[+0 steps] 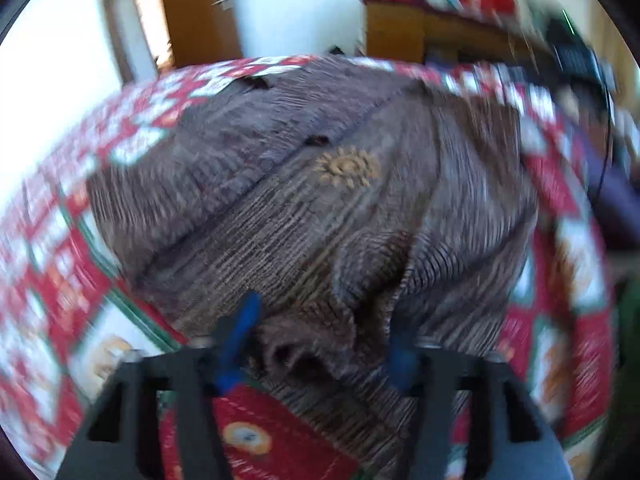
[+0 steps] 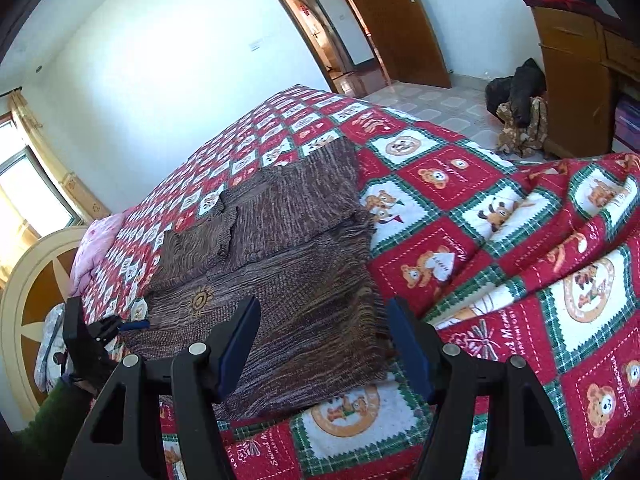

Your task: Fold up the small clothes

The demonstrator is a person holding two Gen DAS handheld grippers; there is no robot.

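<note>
Left gripper (image 1: 320,344) jaws apart around bunched brown sweater (image 1: 328,208) fold; right gripper (image 2: 324,340) apart, hovering over sweater's near edge on quilt (image 2: 500,240).

Bright daylight, left wrist view motion-blurred, right sharp, fisheye-warped edges

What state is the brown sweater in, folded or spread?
Partly folded: the sweater lies on the quilt with one layer doubled over, edges stacked.
</note>
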